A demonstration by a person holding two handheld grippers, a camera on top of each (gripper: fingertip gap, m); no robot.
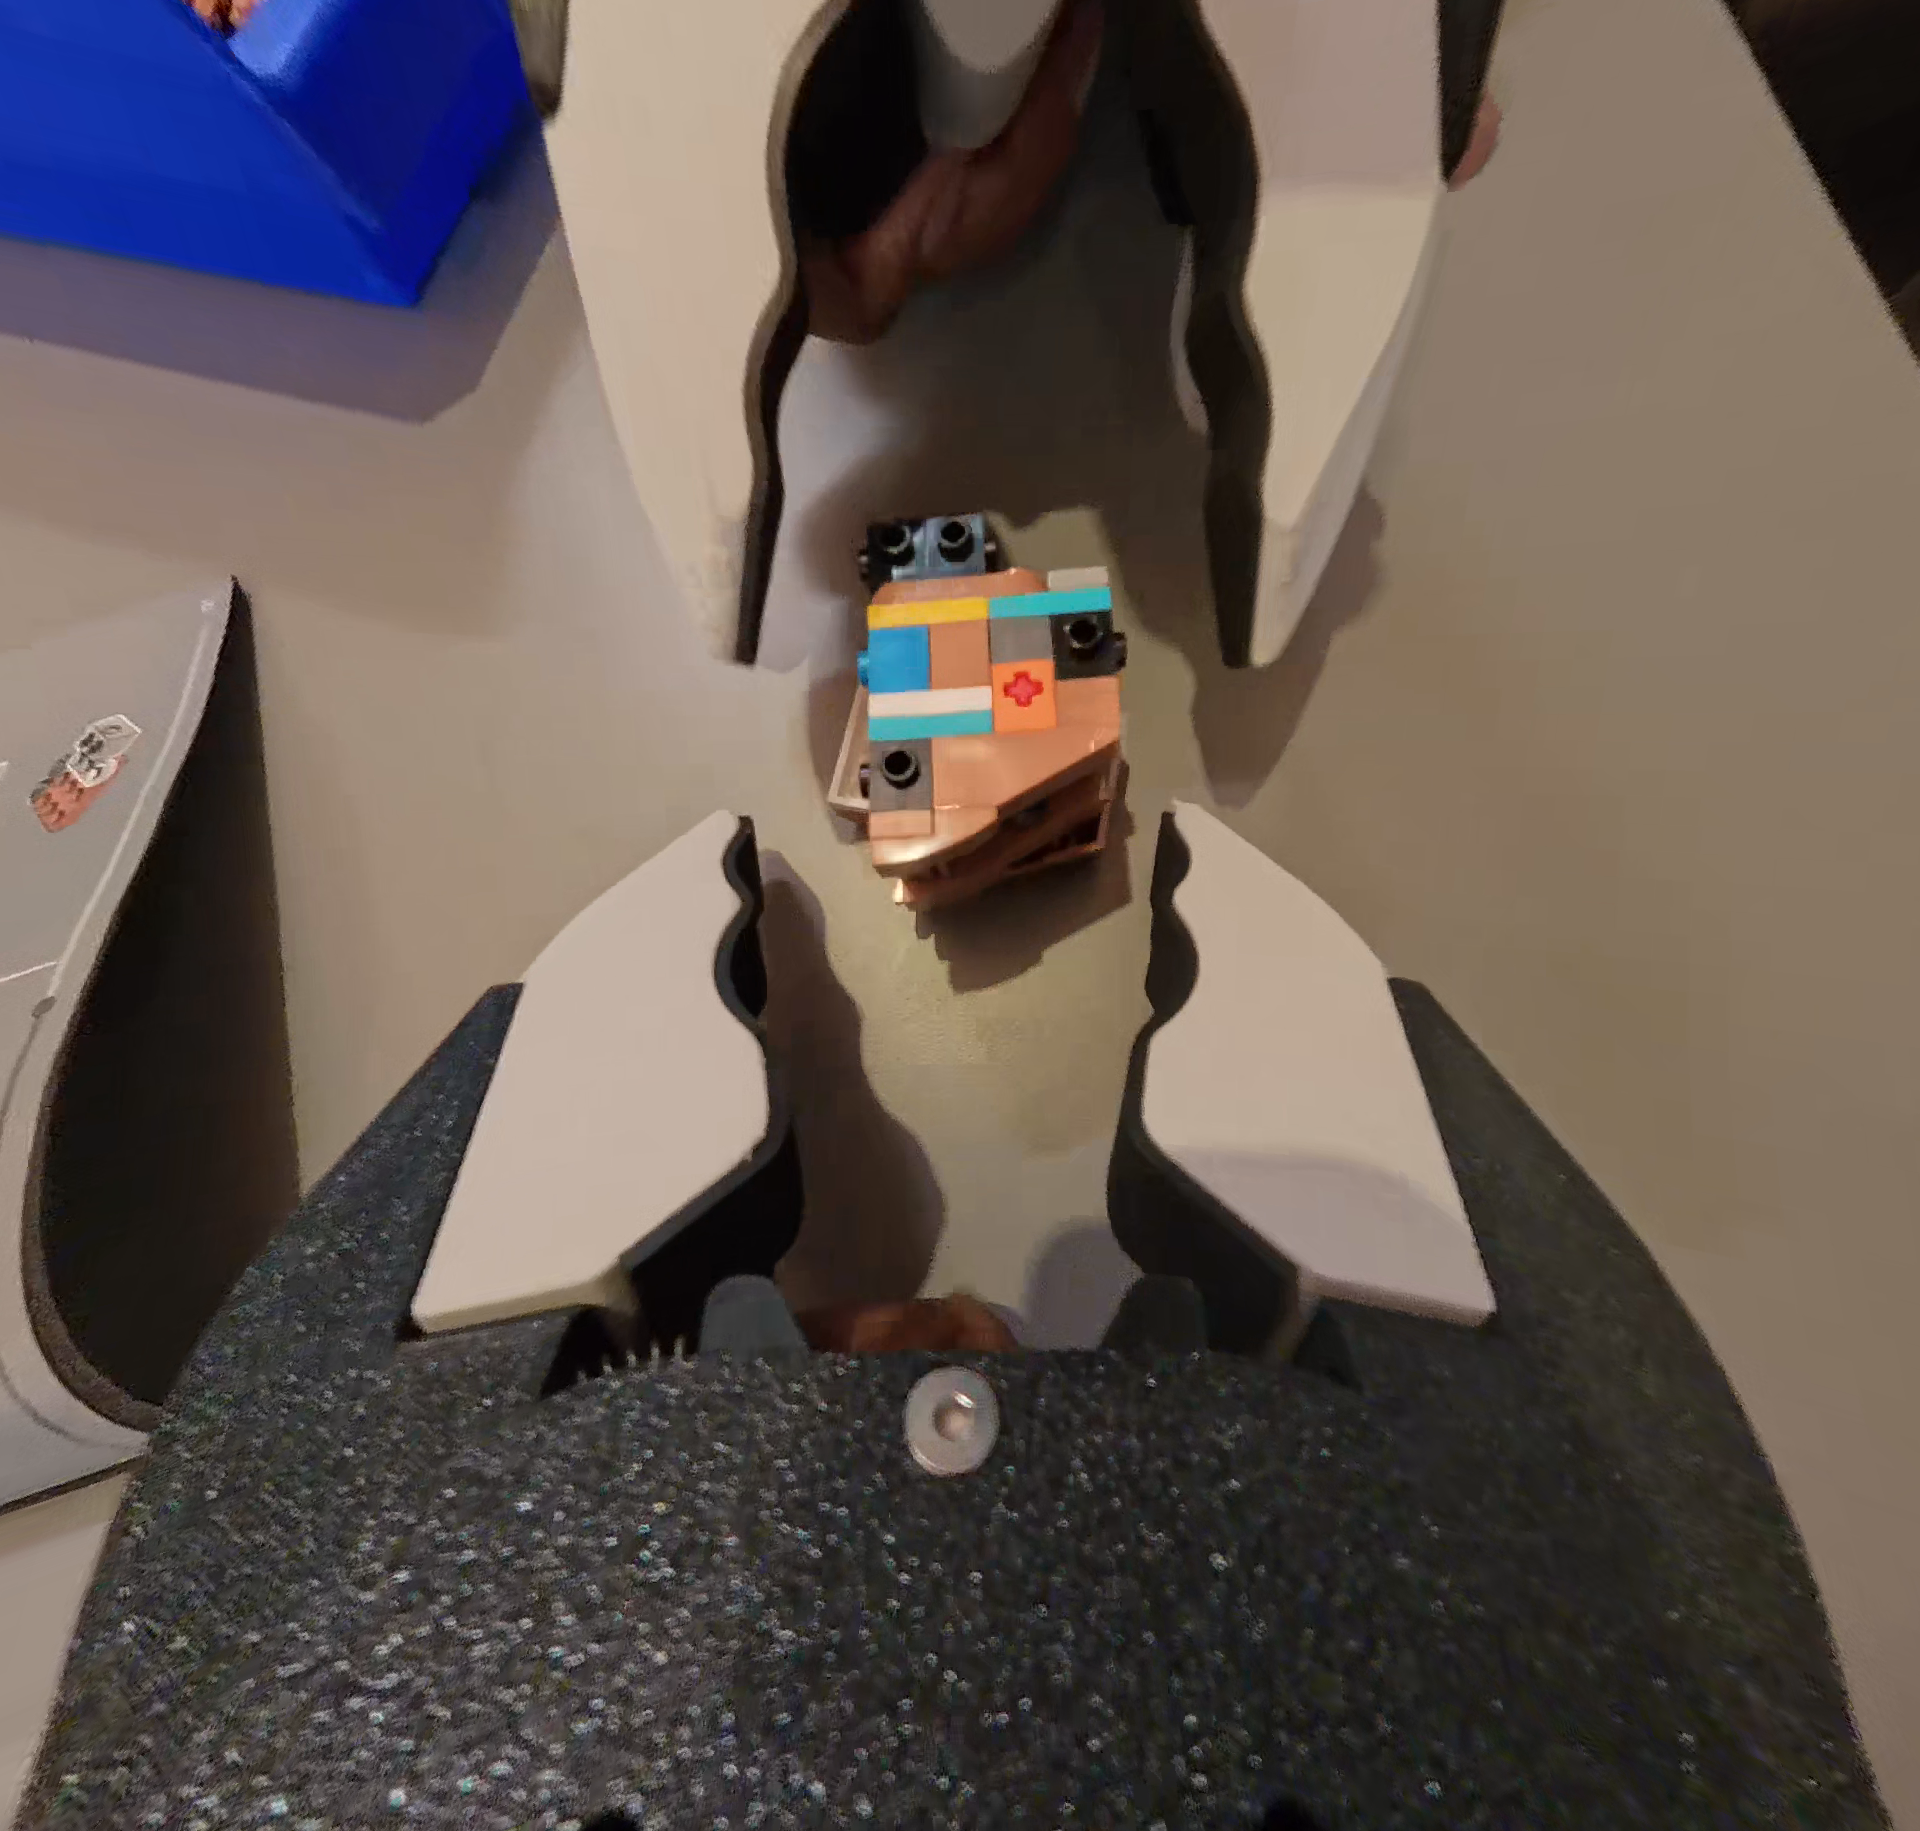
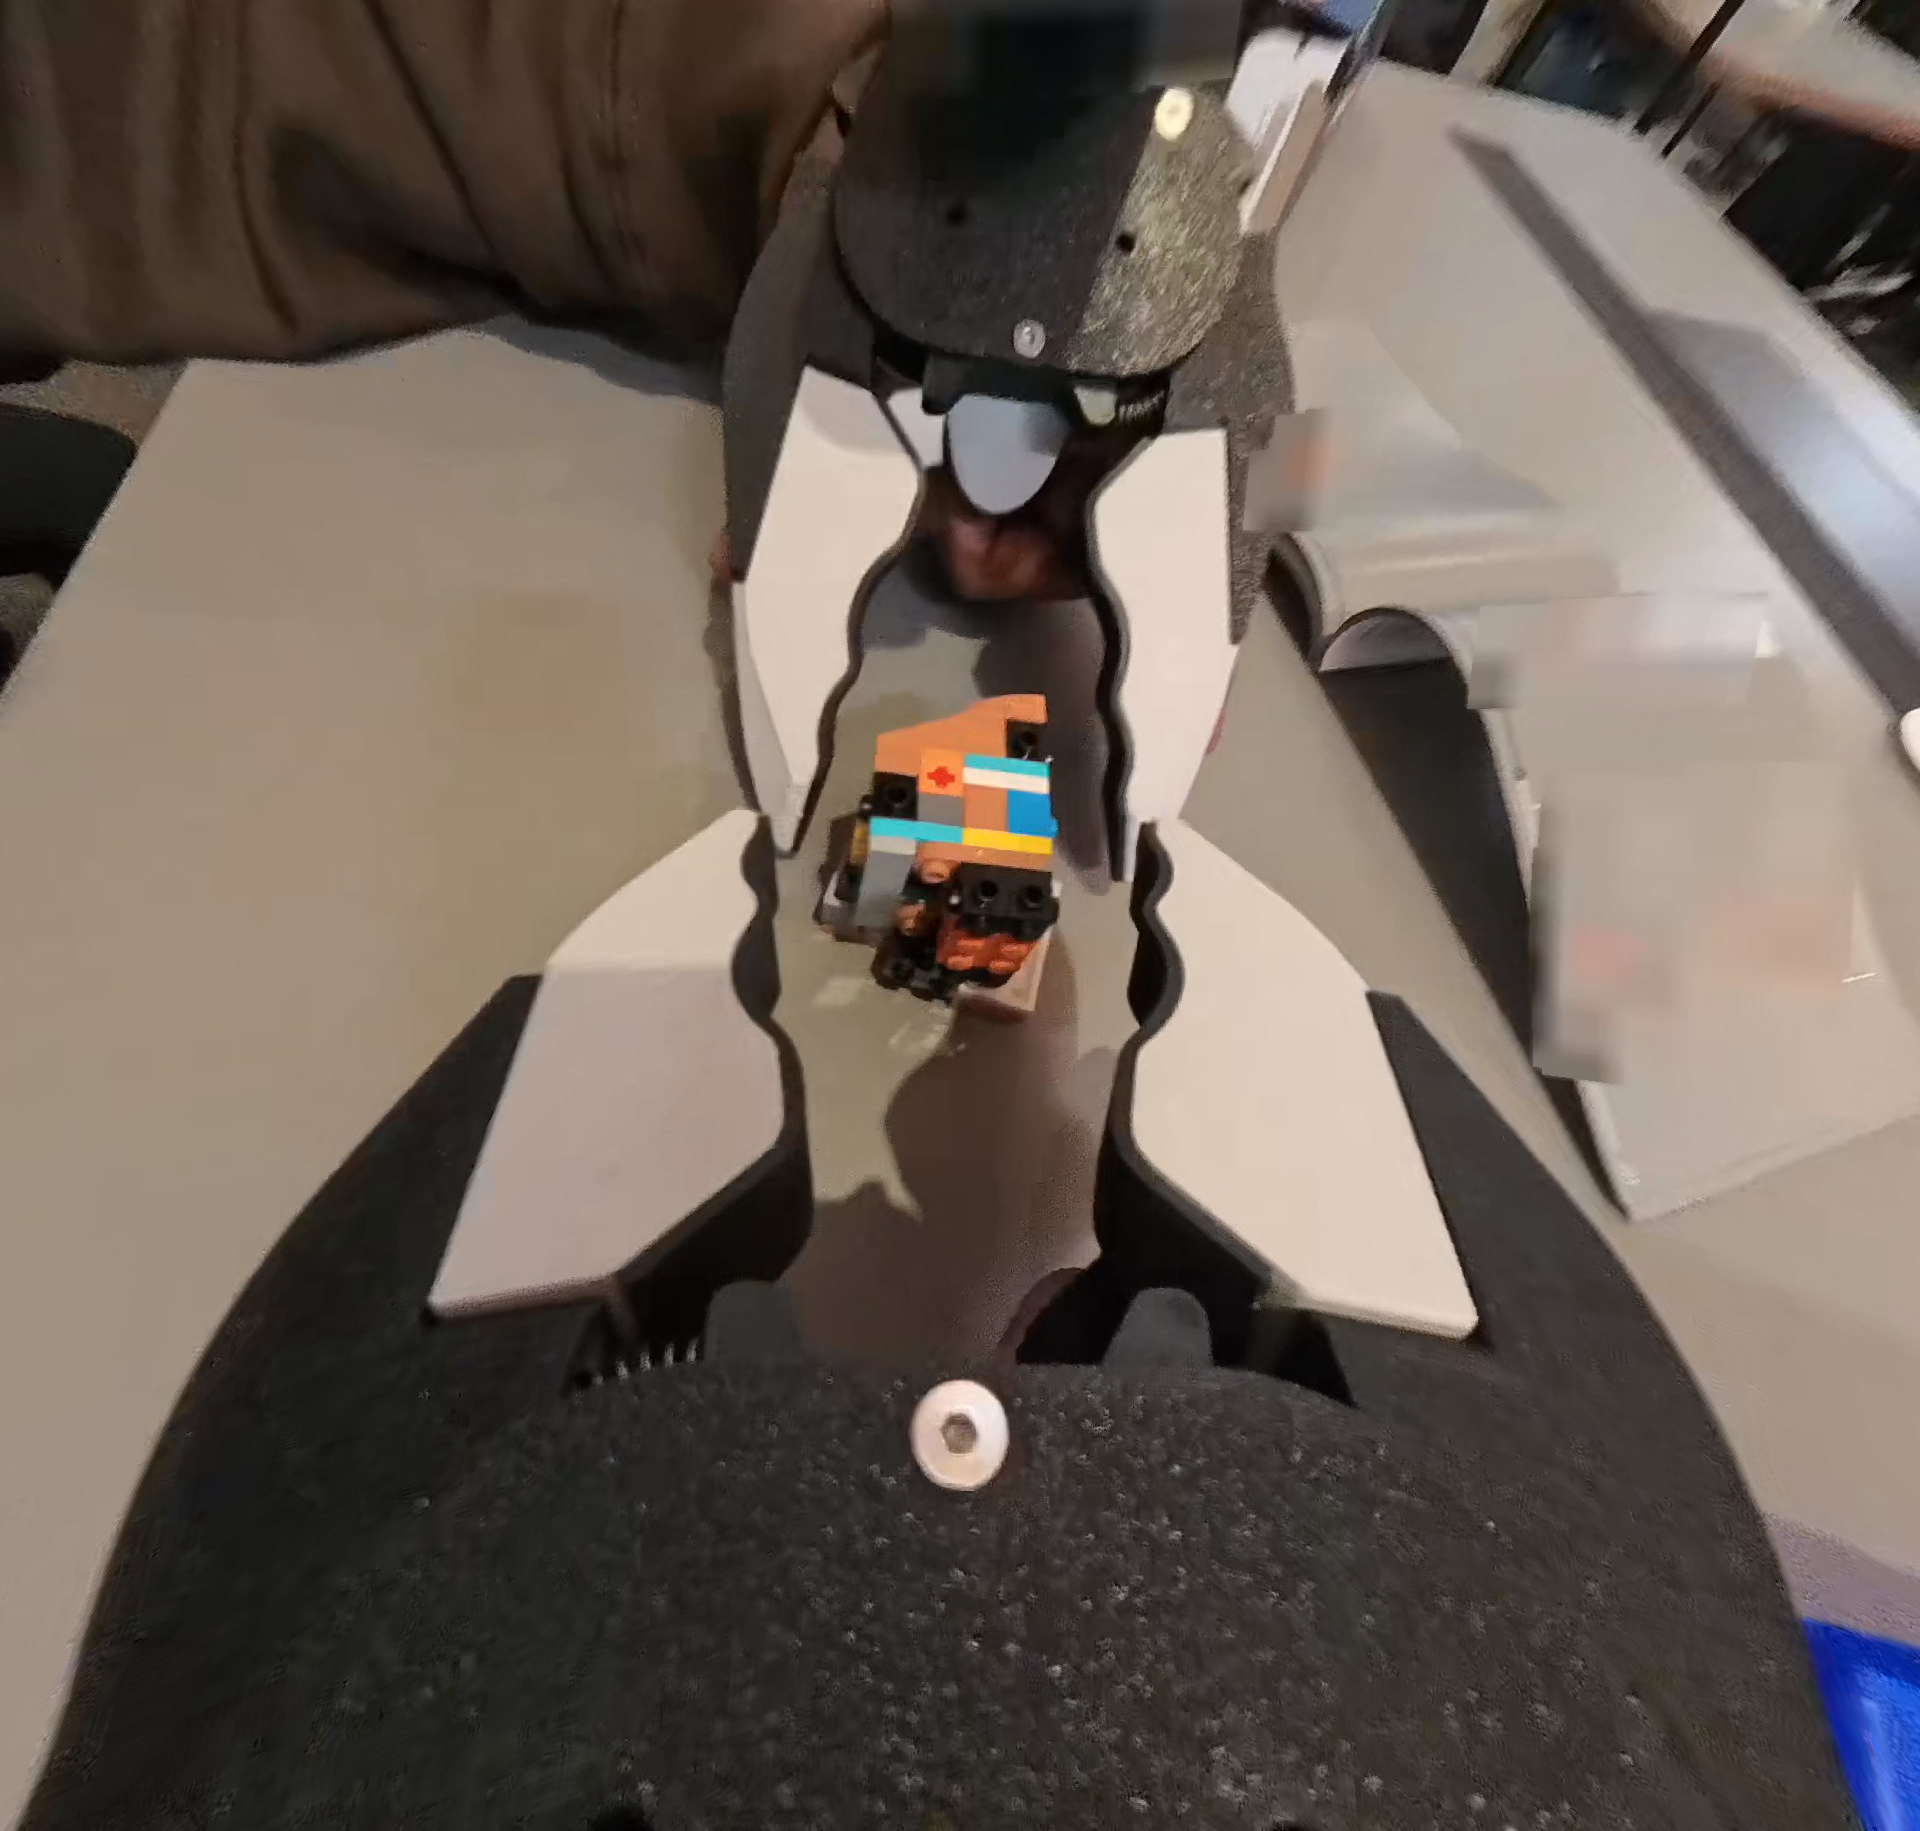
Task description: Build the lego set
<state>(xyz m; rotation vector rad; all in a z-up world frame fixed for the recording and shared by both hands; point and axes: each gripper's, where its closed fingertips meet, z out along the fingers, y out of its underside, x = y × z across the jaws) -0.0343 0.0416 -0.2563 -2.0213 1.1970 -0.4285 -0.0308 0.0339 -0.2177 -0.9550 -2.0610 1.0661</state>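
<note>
At far left of the left wrist view, a blue box [image 1: 208, 88] stood at the back of the table [image 1: 1558, 742], with an open booklet [image 1: 114, 950] nearer us along the left edge. We judged both were parked aside to keep the centre free.

The left hand-held gripper [image 1: 951, 836] had its jaws spread wide and gripped nothing; its fingertips flanked the near end of the lego model [image 1: 982, 711] without touching it. The model, a small copper-brown assembly with teal, yellow, blue and orange tiles and black studs, rested on the table between the two tools.

The right hand-held gripper [image 1: 997, 659] faced us from the far side, also spread and empty, its tips beside the model's far end. We judged that the opposed approach let each tool brace one end.

Bare table lay on both sides of the model. In the right wrist view, the booklet [image 2: 1455, 576] bounded the right side, and a sleeve [image 2: 416, 119] lay behind the left hand-held gripper [image 2: 951, 846].
</note>
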